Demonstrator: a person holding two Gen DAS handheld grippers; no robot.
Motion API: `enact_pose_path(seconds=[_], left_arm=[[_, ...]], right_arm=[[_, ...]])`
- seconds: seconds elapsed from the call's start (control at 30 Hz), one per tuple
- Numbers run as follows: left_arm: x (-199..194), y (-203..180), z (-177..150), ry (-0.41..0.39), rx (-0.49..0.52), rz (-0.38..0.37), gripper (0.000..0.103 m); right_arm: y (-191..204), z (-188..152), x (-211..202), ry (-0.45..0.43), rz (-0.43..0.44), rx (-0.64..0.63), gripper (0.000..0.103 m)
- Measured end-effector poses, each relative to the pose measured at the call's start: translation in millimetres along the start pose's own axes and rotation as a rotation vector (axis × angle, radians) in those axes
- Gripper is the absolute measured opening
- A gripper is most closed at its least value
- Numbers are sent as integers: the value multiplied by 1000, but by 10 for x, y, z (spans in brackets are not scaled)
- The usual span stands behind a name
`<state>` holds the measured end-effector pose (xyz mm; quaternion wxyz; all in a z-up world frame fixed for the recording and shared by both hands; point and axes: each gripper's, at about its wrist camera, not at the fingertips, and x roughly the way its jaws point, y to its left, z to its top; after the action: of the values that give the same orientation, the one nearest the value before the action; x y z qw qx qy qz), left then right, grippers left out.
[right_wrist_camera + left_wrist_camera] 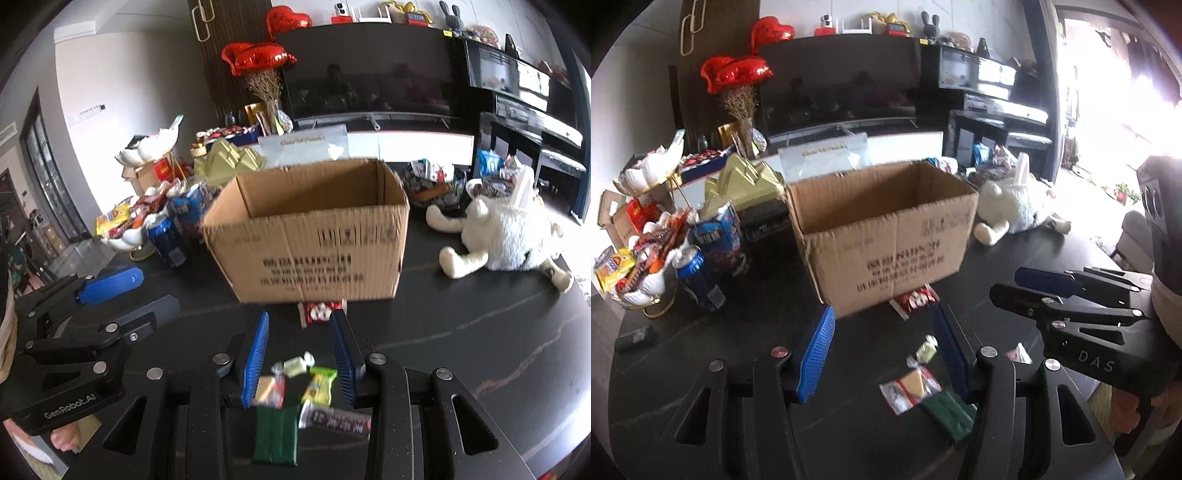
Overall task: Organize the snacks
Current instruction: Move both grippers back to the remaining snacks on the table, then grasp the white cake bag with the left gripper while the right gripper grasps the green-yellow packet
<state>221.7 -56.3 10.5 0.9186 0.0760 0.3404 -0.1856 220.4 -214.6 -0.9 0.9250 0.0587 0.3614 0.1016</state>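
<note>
Left wrist view: the left gripper hovers over the dark counter with jaws spread and nothing between the blue pads. The open brown cardboard box serves as landmark; what lies inside it cannot be seen. Just in front of the box lies a red-and-white wrapped snack. Nearer the camera than the box lie a pale green wrapped candy, a clear packet with a yellow wafer and a flat dark green packet. The right gripper sits to the right of the box; its jaws appear slightly parted and empty.

Right wrist view: the right gripper jaws are spread, framing the same loose snacks in front of the box, plus a yellow-green sachet and a dark bar wrapper.

Handling judgement: these snacks are probably light, with thin, slippery, crinkling wrappers and crushable contents. Grip each across its short axis at mid-body, with light pressure, not by the twisted ends.
</note>
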Motion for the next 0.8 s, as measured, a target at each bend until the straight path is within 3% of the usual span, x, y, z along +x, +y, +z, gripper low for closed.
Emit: enact_pose_path(seconds=[0.47, 0.8], left_arm=[[409, -27, -551, 154, -68, -103, 55], [742, -54, -753, 213, -64, -146, 55]], right_arm=[[-38, -390, 304, 108, 16, 17, 35], [-136, -539, 595, 182, 7, 39, 35]])
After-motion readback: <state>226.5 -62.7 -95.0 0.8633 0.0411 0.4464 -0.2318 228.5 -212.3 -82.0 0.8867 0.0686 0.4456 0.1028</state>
